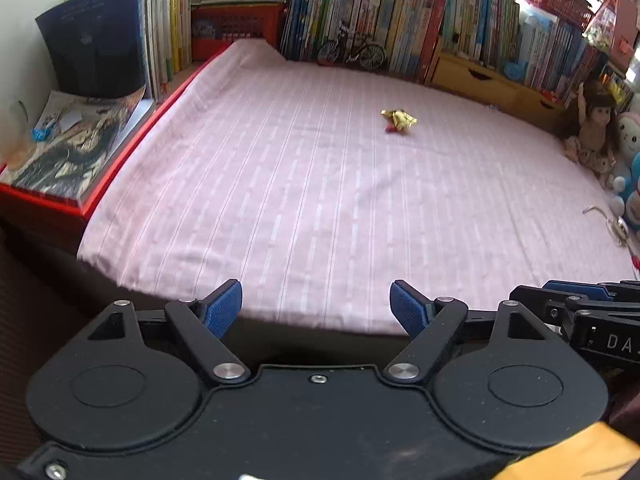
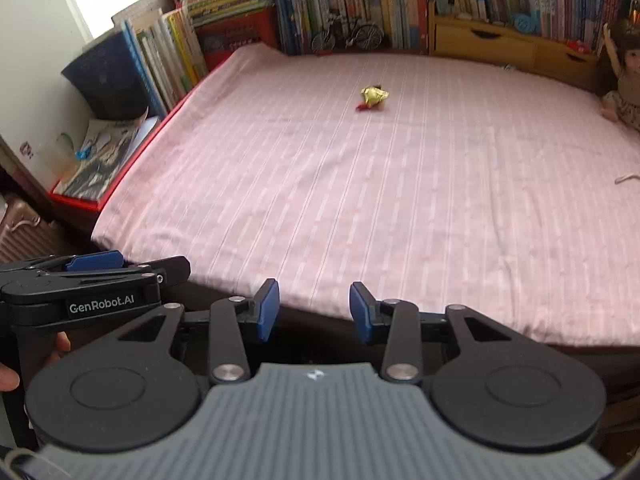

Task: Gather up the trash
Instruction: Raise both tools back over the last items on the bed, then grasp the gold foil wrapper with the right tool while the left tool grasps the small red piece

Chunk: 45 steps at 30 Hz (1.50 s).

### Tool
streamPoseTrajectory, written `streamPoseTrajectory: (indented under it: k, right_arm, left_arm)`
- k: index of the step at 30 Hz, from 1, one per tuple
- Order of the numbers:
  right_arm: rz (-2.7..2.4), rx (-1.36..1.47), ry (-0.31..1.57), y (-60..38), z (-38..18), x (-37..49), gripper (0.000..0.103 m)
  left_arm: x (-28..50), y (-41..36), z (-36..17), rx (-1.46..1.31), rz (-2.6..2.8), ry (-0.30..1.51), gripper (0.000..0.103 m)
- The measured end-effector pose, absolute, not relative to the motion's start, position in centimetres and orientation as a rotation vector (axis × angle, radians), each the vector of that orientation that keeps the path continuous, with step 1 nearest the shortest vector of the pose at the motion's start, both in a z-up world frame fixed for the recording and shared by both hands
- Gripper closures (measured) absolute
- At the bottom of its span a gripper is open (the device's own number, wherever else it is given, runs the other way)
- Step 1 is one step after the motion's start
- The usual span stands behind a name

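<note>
A pink striped bed (image 1: 320, 200) stretches ahead of both tongs. The left tongs (image 1: 316, 306) and right tongs (image 2: 314, 310) stand apart, empty. Well ahead lies a crumpled gold wrapper (image 1: 398, 120): likely light, crinkly, easily crushed; pinch its raised folds.

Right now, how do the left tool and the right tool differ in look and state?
The left tool has its blue pads spread wide; the right tool holds them closer together. The left tool's body is plain black, while the right tool's body is ribbed grey. Both are empty, stand at the near edge of the pink sheet, and face the gold wrapper.
</note>
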State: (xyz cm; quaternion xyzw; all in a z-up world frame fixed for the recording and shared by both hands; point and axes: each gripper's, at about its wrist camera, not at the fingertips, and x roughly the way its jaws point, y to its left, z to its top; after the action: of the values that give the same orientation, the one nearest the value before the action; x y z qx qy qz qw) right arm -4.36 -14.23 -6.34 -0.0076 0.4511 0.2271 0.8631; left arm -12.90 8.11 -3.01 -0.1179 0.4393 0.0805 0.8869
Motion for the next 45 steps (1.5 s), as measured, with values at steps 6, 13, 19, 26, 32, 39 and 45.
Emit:
streamPoseTrajectory:
  k: [6,13,19,26,32,39,45]
  right_arm:
    - [0.437,-0.007,0.848,-15.2,-3.4,1.4,0.047]
    - [0.491,0.021,0.864,-14.7,-4.3,11.3,0.052]
    - [0.543,0.067,0.945,-13.6,-6.4,22.2,0.052]
    - [0.6,0.01,1.087,-10.0,-12.0,31.5,0.052]
    - [0.607,-0.023,1.165,-6.6,-16.6,36.3,0.047]
    - [0.657,-0.092,1.195,-6.8,-17.9,38.4,0.084]
    - [0.636,-0.002,1.193,-12.3,-16.6,39.6,0.084]
  left_arm:
    - [-6.7,8.0,-0.6,-0.259,0.143,0.839,0.026]
    - [2.1,7.5,-2.2,-0.239,0.197,0.829,0.046]
    - [9.6,6.8,-4.8,-0.229,0.224,0.878,0.057]
    - [14.7,5.7,-8.1,-0.234,0.253,0.948,0.058]
    - [18.3,5.1,-10.4,-0.217,0.268,0.992,0.058]
    - [23.0,3.6,-12.9,-0.179,0.231,1.036,0.058]
    - [26.9,1.4,-14.6,-0.153,0.168,1.051,0.058]
